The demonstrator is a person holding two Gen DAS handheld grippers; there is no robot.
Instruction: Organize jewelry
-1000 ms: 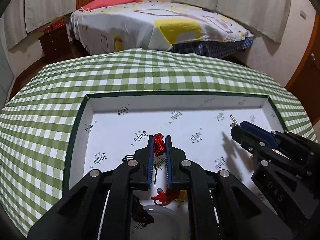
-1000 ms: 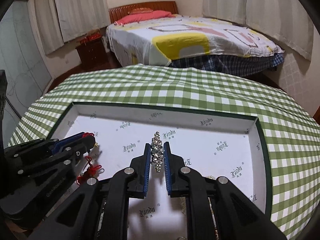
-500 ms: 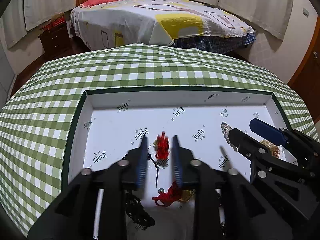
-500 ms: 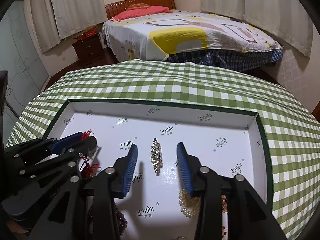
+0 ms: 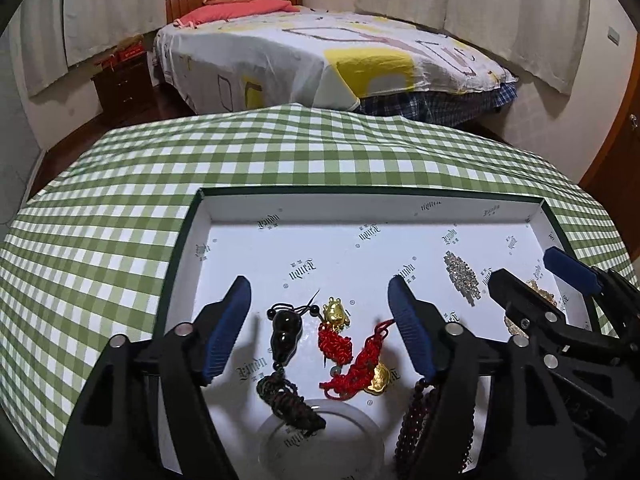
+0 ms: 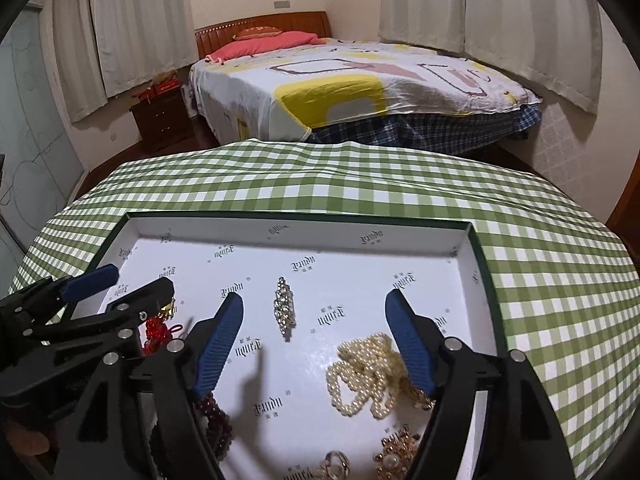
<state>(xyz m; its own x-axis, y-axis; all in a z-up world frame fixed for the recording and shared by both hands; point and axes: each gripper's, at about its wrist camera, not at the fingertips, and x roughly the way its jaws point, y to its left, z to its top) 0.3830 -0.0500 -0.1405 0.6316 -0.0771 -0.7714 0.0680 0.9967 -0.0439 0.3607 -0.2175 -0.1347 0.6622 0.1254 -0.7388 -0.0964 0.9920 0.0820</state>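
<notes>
Now both my claws stand spread, jaws just opened: left claw (image 5: 320, 304) over the red knotted charm (image 5: 335, 340), right claw (image 6: 314, 316) over the rhinestone brooch (image 6: 285, 311), both lying free in the box (image 6: 304, 227) (light, stiff, slippery; pinch its long edges).

Bedroom, evening-ish indoor light. Straight ahead past gripper: big bed (image 6: 360, 92), white cover with yellow and pink shapes, blue plaid sheet hanging at foot, red pillow (image 6: 264, 44) up by wooden headboard (image 6: 260, 26). Dark wood nightstand (image 6: 160, 118) ahead-left of gripper, red stuff on top. Pale curtains (image 6: 500, 12) drawn along back and right walls, more on left. Cream walls, dark wood floor (image 5: 80, 140). Orange-brown door (image 5: 616, 136) far right. Green-white checked tablecloth (image 6: 360, 184) nearest.
</notes>
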